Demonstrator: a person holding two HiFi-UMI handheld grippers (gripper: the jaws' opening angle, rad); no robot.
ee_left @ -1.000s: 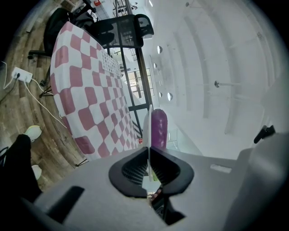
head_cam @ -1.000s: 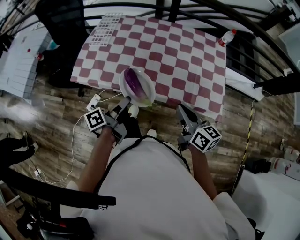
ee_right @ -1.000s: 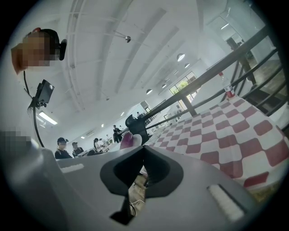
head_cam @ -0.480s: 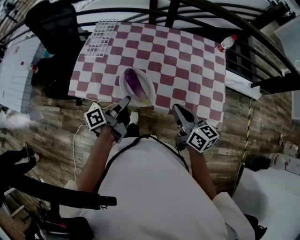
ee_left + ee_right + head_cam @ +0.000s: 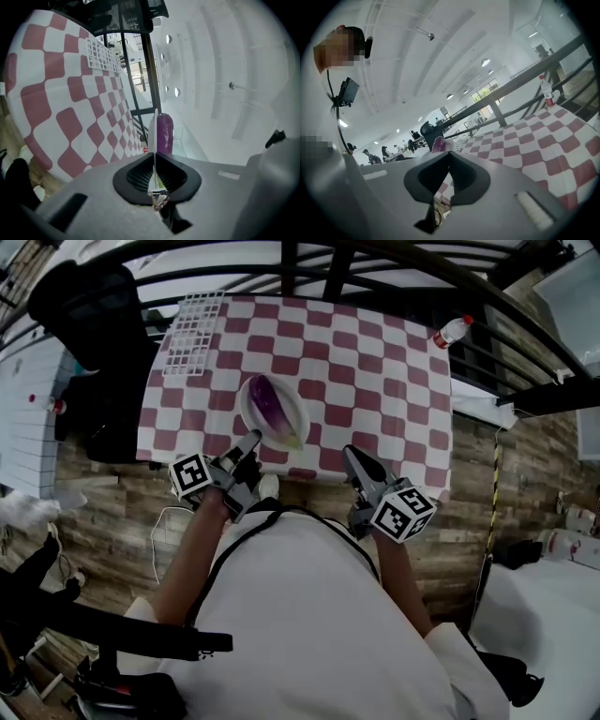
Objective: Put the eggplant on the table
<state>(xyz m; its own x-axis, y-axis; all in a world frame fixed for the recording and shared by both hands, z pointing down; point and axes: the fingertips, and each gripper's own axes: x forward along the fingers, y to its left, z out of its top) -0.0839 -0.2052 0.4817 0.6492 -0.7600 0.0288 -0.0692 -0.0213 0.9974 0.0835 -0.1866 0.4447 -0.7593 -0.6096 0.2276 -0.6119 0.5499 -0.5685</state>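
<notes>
A purple eggplant (image 5: 272, 407) lies on a white plate (image 5: 247, 409) that hangs over the near part of the red-and-white checkered table (image 5: 375, 381). My left gripper (image 5: 251, 439) is shut on the plate's near rim. In the left gripper view the plate (image 5: 152, 129) stands edge-on between the jaws of the left gripper (image 5: 153, 152), with the eggplant (image 5: 164, 133) behind it. My right gripper (image 5: 356, 460) is at the table's front edge, right of the plate, shut and empty. In the right gripper view the right gripper (image 5: 449, 153) has its jaws touching, and the eggplant (image 5: 437, 144) peeks above them.
A white grid rack (image 5: 192, 326) lies at the table's far left corner. A plastic bottle (image 5: 452, 331) with a red cap stands at the far right corner. A black chair (image 5: 89, 306) is left of the table. Dark railings run behind it. Cables lie on the wooden floor.
Both grippers have moved forward towards the table. The plate with the eggplant, earlier at the table's front edge, is now over the cloth. Neither gripper's jaws have changed.
</notes>
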